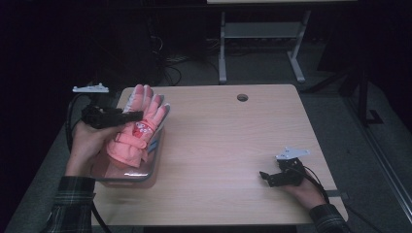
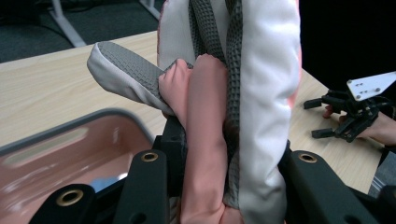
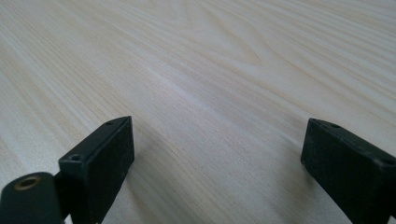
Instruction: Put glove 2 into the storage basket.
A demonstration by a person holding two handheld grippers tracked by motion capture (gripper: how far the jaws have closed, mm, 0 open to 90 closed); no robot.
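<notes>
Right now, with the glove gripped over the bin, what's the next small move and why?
Probably carry the pink glove a little toward the bare table and lower it. The left gripper is shut on it above the clear bin, hanging free, while the right gripper rests open on the wood.

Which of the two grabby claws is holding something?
The left gripper, at the table's left side. Its jaws are clamped on the pink glove, held above the clear bin. The right gripper rests at the table's right, jaws open with nothing between them.
</notes>
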